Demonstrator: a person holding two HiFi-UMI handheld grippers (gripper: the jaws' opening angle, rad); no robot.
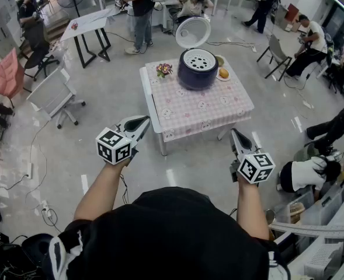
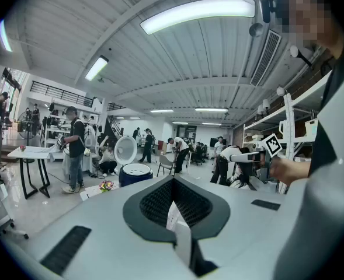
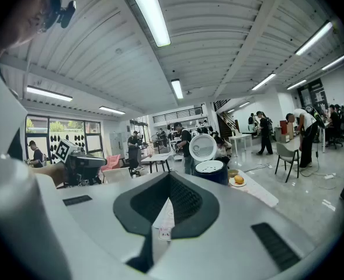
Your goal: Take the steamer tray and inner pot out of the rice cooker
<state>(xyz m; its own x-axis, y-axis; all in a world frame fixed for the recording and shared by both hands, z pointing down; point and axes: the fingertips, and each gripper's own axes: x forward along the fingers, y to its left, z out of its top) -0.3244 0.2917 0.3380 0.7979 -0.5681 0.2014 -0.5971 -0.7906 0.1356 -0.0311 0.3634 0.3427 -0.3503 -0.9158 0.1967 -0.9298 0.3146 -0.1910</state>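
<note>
Head view puts us well short of the rice cooker [image 1: 198, 69], its lid [image 1: 193, 32] up, on the checked bench [image 1: 201, 107], with the white steamer tray [image 1: 199, 58] seated in its mouth. Our left claw [image 1: 139, 122] and right claw [image 1: 236, 136] are both pressed closed, holding nothing. We should step close, open one claw, then lift the tray straight up by its rim.

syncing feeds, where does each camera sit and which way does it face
Head view: on the person's head, looking steeply down at the table bearing the rice cooker; shows both forearms, left gripper, right gripper.
Left gripper view: on the left gripper, facing the rice cooker along its shut jaws; right hand at right.
Right gripper view: on the right gripper, same aim, jaws shut; left hand at left.
Shared: all three see the open rice cooker.
</note>
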